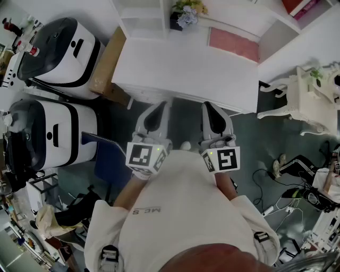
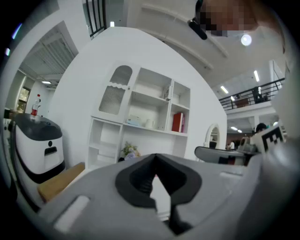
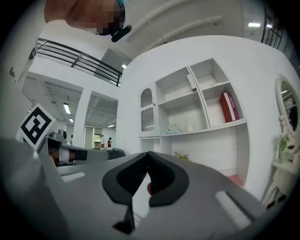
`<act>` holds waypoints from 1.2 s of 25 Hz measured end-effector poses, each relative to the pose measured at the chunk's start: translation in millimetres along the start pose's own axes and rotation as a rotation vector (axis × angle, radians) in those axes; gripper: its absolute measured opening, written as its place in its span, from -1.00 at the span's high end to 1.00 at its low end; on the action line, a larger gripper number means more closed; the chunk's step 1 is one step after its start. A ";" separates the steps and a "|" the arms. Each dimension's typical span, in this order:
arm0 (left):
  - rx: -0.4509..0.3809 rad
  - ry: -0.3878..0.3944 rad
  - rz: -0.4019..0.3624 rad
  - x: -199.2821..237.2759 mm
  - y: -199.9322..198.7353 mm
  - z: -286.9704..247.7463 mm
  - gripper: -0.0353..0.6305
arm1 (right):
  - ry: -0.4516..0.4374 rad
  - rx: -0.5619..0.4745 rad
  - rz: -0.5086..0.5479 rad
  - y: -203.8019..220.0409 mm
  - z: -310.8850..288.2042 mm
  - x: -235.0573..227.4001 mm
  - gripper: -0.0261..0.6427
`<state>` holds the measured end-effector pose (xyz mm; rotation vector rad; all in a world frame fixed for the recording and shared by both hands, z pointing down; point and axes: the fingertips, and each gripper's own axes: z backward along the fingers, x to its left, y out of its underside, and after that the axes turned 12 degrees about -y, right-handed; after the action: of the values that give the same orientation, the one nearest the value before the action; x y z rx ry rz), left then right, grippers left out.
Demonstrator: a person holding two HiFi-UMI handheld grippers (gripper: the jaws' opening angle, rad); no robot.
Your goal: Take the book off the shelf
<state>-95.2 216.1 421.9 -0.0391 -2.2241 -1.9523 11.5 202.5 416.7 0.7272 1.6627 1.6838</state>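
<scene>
A red book stands upright in the right-hand compartment of the white shelf unit, some way ahead of both grippers. In the right gripper view the red book leans in an upper right compartment. From the head view the book is only a red edge at the top right. My left gripper and right gripper are held side by side close to the chest, pointing at the white unit. Both the left gripper and the right gripper are shut, and neither holds anything.
Two white-and-black machines and a cardboard box stand at the left. A flower pot and a pink mat lie on the white counter. An ornate white side table and floor cables are at the right.
</scene>
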 end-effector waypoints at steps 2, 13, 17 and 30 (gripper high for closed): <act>-0.009 0.004 -0.009 -8.0 -0.7 -7.0 0.89 | 0.003 -0.004 0.010 -0.3 4.3 -10.2 0.93; -0.004 0.026 -0.035 -56.6 3.5 -14.9 0.89 | -0.015 -0.048 -0.011 0.5 42.8 -39.7 0.89; -0.005 0.037 -0.044 -66.1 -0.3 -28.6 0.89 | -0.020 -0.048 0.011 -3.7 40.3 -54.0 0.89; -0.069 0.117 -0.095 -42.3 -77.2 -148.1 0.89 | 0.037 -0.131 0.113 -72.1 -56.2 -128.6 0.78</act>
<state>-46.8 63.8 357.5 0.1700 -2.1201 -2.0237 54.3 66.1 350.0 0.7420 1.5447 1.8766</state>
